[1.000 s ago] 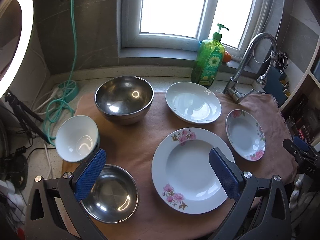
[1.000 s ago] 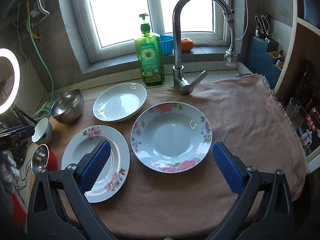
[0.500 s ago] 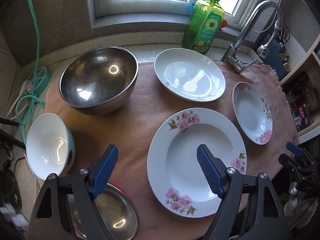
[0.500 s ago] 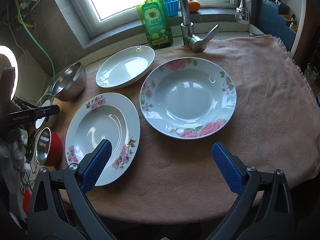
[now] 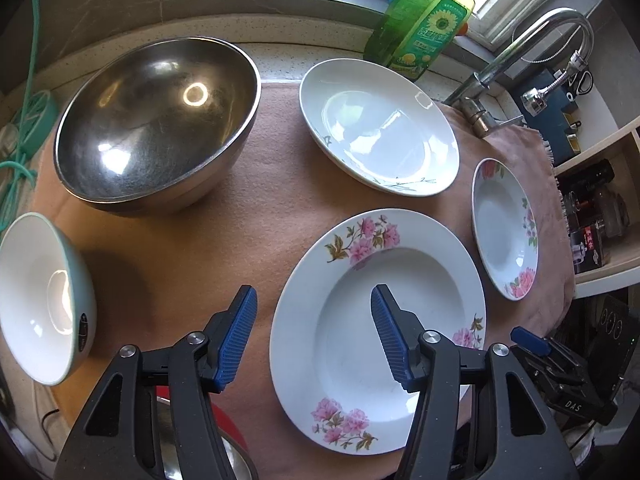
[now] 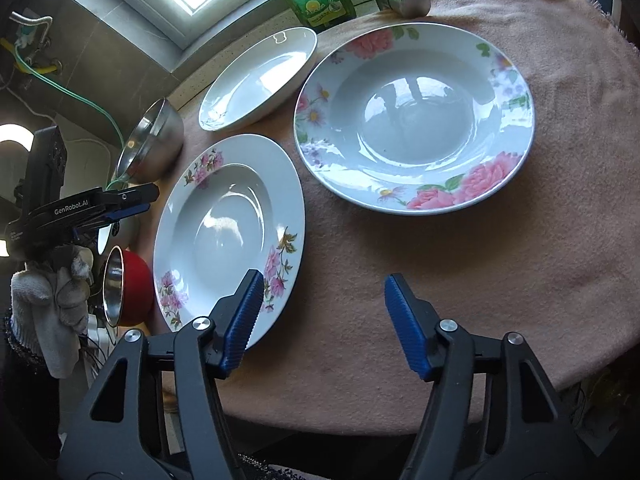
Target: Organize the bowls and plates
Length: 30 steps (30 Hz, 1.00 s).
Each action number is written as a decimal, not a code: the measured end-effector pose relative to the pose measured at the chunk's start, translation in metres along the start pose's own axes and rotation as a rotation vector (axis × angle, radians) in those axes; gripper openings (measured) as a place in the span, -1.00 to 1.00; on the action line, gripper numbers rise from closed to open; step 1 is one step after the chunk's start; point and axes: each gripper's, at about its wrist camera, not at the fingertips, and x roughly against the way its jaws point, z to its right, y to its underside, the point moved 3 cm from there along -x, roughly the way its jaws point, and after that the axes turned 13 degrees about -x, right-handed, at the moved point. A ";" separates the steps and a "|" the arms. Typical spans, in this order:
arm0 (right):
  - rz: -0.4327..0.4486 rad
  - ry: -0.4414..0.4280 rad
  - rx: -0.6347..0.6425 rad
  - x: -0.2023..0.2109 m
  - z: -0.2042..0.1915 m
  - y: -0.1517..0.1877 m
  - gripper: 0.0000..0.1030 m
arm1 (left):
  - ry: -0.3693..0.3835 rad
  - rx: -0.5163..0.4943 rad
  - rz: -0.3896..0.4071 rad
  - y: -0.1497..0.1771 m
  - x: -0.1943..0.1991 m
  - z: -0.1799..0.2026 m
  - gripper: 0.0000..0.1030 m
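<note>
Now both grippers sit lower over the cloth (image 6: 500, 264) than a second ago, left gripper (image 5: 312, 336) straddling the pink-flowered plate's (image 5: 304, 320) rim, right gripper (image 6: 324, 320) beside that plate, jaws half-open, closing, holding nothing; I judge stacking is starting.

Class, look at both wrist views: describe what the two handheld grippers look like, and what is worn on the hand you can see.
Each gripper, left and right, has black angular frames with silver bolts and two ribbed blue pads. In the right wrist view the left one's side reads "GenRobot.AI", and the hand under it wears a white knit glove.
</note>
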 end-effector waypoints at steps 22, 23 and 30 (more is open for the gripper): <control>-0.121 -0.044 -0.006 -0.029 -0.010 0.002 -0.35 | 0.024 0.036 -0.042 -0.004 -0.025 -0.009 -0.35; -0.123 -0.046 -0.005 -0.030 -0.011 0.002 -0.37 | 0.025 0.036 -0.044 -0.004 -0.026 -0.009 -0.37; -0.125 -0.042 0.048 -0.031 -0.018 0.003 -0.55 | 0.015 0.022 -0.058 -0.003 -0.029 -0.008 -0.41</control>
